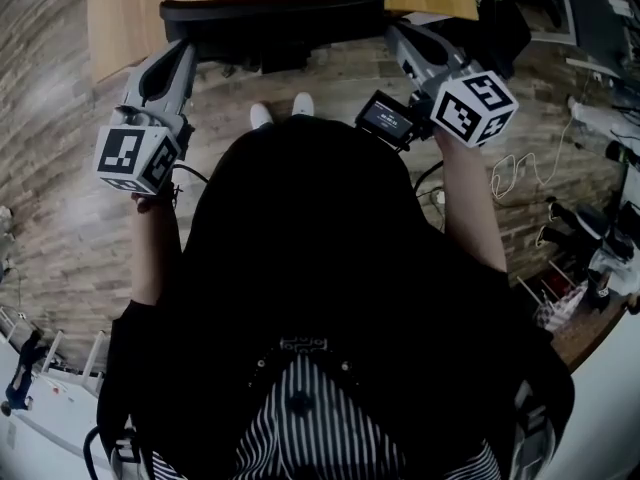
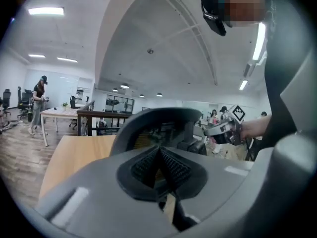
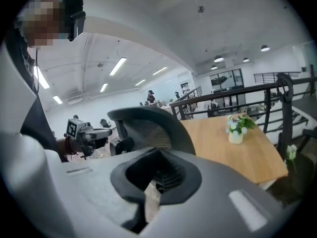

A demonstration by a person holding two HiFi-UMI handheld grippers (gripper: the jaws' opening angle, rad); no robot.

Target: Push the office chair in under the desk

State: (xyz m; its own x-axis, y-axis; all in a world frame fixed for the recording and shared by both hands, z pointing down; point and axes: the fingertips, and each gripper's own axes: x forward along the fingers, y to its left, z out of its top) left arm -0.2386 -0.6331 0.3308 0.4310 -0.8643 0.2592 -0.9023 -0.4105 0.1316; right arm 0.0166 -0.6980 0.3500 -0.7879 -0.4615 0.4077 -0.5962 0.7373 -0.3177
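Note:
The black office chair (image 1: 275,8) stands at the wooden desk (image 1: 120,8), its backrest showing along the desk's near edge. My left gripper (image 1: 183,53) points at the left end of the backrest, and my right gripper (image 1: 395,33) points at the right end. In the left gripper view the jaws (image 2: 159,155) are shut with nothing between them, and the curved backrest (image 2: 153,118) rises just beyond. The right gripper view shows its jaws (image 3: 161,170) shut and empty too, with the mesh backrest (image 3: 148,125) close ahead. Whether either tip touches the chair I cannot tell.
A small vase of flowers (image 3: 235,133) sits on the desktop (image 3: 237,157). The person's white shoes (image 1: 280,113) are on the wood floor behind the chair. Cables (image 1: 520,173) and gear (image 1: 600,248) lie at the right. A dark railing (image 3: 247,95) runs beyond the desk.

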